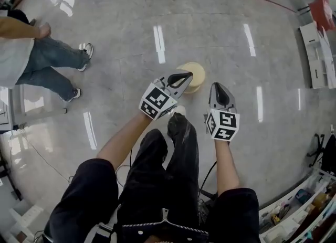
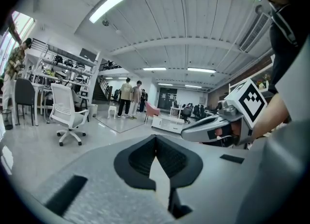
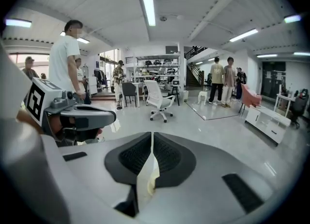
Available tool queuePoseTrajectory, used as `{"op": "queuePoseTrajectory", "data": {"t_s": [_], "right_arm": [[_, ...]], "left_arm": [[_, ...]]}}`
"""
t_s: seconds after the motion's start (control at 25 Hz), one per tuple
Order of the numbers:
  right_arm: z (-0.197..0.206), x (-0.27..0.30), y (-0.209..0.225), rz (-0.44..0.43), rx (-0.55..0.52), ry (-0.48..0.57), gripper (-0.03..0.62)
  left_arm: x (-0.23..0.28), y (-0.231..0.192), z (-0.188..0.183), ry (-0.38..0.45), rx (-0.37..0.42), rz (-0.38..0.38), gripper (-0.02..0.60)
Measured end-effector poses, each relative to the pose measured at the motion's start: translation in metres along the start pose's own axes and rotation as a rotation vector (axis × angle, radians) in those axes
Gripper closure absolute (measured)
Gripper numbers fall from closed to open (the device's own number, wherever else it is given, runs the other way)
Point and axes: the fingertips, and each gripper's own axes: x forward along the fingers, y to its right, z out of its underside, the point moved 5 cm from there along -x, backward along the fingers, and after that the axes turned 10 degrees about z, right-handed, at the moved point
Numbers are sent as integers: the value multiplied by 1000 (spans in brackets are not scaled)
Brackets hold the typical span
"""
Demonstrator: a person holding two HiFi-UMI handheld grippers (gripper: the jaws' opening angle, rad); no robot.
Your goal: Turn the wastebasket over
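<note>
The wastebasket (image 1: 196,75) is a small round beige tub standing on the glossy floor, straight ahead of my feet. From above I cannot tell which end is up. Both grippers are held high above it and apart from it. My left gripper (image 1: 189,74) overlaps the basket's left edge in the head view; its jaws (image 2: 155,137) meet at the tips, with nothing between them. My right gripper (image 1: 215,85) hangs just right of the basket, its tips (image 3: 152,135) also together. A pale cream sliver shows in the slit behind them.
A person in jeans (image 1: 37,63) stands on the floor at the left. My own legs in black trousers (image 1: 173,152) are below the grippers. White shelving (image 1: 317,53) lines the right side. A white office chair (image 3: 157,99) and several people stand farther off.
</note>
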Motion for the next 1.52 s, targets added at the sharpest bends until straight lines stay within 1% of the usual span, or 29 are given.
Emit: {"op": "queuePoseTrajectory", "data": {"t_s": [0.08,0.2,0.28,0.36,0.44,0.52,0.6,0.68,1.24,1.4,1.52], "right_arm": [[-30,-57,-8,5,43,-10,571],[-64,-128,-21,10,98,-14,571],[-75,-167,-35,20,116,-5,571],[-83,-199,-53,23,120,10,571],[-94,-224,-67,28,119,36,571],[-105,-245,-76,41,115,68,571],[-110,-264,-82,53,112,91,571],[-107,-285,-85,51,110,99,571],[-58,-415,-99,39,84,118,583],[-44,-447,-104,35,86,122,585],[-39,-462,-106,32,94,127,585]], "left_arm": [[-23,37,-44,-13,-15,-7,575],[-56,86,-102,-16,-1,-20,575],[-82,115,-125,-16,-3,-41,575],[-109,137,-143,10,-31,-69,575],[-131,152,-158,39,-55,-92,575],[-145,165,-169,52,-59,-107,575],[-156,180,-174,55,-58,-113,575],[-165,201,-172,58,-63,-121,575],[-207,336,-148,42,-66,-137,575],[-217,367,-144,37,-58,-141,575],[-222,383,-144,41,-52,-144,575]]}}
